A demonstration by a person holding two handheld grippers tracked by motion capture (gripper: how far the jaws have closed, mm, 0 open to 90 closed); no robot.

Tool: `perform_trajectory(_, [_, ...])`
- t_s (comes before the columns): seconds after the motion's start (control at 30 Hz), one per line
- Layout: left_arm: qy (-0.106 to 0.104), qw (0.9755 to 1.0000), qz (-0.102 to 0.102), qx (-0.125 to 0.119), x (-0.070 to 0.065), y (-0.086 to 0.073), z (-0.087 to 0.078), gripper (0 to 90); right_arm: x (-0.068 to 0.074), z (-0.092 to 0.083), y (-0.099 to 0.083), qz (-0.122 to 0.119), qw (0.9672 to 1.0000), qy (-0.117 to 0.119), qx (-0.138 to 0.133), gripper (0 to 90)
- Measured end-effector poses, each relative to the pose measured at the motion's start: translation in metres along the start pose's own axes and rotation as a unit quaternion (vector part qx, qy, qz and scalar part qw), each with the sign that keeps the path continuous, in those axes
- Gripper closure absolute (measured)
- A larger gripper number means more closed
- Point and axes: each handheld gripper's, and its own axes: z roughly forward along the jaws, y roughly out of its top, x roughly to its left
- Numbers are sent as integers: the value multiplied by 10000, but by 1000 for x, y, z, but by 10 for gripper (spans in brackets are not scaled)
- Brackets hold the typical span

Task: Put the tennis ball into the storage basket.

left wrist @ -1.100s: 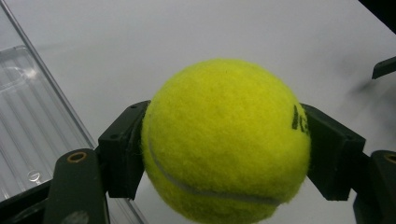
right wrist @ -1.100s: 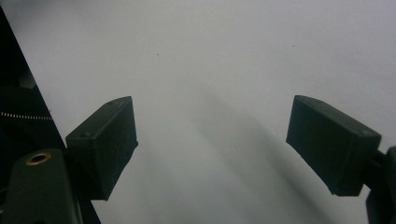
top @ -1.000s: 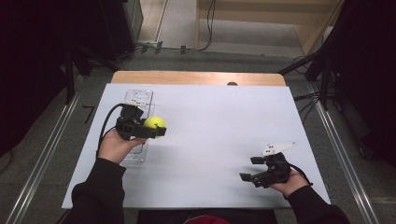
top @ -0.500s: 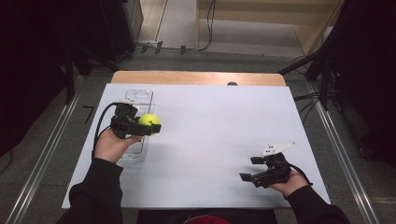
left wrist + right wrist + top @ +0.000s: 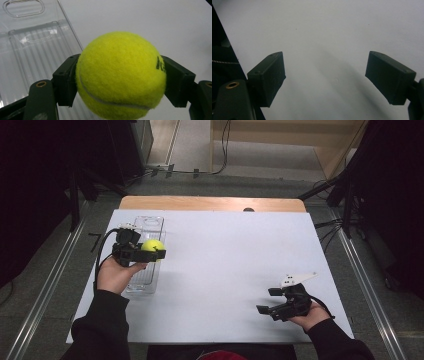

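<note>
I see the left gripper [image 5: 152,251] clamped on the tennis ball [image 5: 152,246], over the clear tray's [image 5: 150,222] right edge; right gripper [image 5: 269,301] agape, far off.

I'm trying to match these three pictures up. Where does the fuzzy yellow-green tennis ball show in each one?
High view: the fuzzy yellow-green tennis ball sits left of centre, clamped in the left gripper.
Left gripper view: the ball is at the centre, between the two black jaws.
Right gripper view: no ball here, just open jaws over the white table.
Shared landmark: the clear ribbed plastic tray beside the ball.
</note>
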Motion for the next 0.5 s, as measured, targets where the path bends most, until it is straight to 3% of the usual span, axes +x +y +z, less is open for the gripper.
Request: perform_trajectory(0.5, [178, 9996, -190, -47, 12, 1, -3, 264, 0, 0, 0, 0, 10000, -3, 6, 141])
